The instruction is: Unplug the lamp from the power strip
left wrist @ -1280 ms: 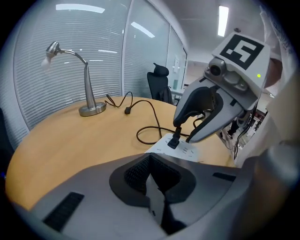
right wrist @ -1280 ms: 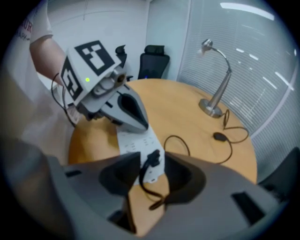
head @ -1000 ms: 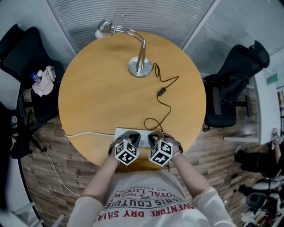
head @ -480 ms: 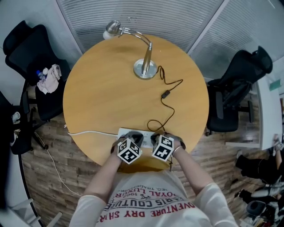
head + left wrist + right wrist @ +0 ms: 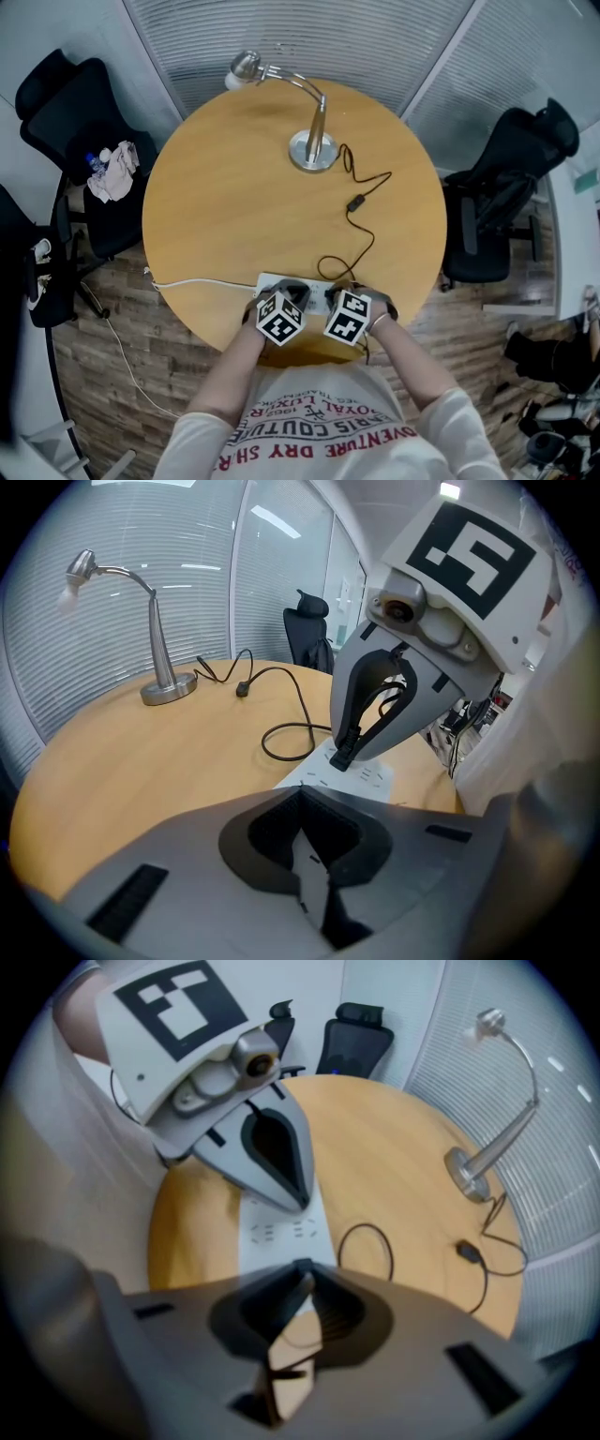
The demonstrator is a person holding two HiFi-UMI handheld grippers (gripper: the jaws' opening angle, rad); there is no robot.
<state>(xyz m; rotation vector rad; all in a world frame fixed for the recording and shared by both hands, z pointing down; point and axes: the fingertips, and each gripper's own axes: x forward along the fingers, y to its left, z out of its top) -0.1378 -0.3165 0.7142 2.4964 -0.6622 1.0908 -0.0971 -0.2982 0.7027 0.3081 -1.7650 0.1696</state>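
A silver gooseneck lamp (image 5: 312,141) stands at the far side of the round wooden table (image 5: 234,206). Its black cord (image 5: 361,225) runs toward me and loops to a white power strip (image 5: 272,280) at the near edge. My left gripper (image 5: 289,292) is shut, its tips resting on the strip (image 5: 281,1232). In the left gripper view my right gripper (image 5: 345,747) stands over the strip (image 5: 370,775), its tips around the black plug (image 5: 343,756). Its jaws are closing, and a narrow gap still shows between them in the right gripper view.
Black office chairs stand left (image 5: 70,103) and right (image 5: 506,187) of the table; the left one holds a cloth (image 5: 112,173). The strip's white cable (image 5: 197,282) runs off the left table edge to the wooden floor. A wall of blinds lies behind the lamp.
Both grippers stay at the power strip. The whole head view has shifted a little. Lamp and cord lie as before.
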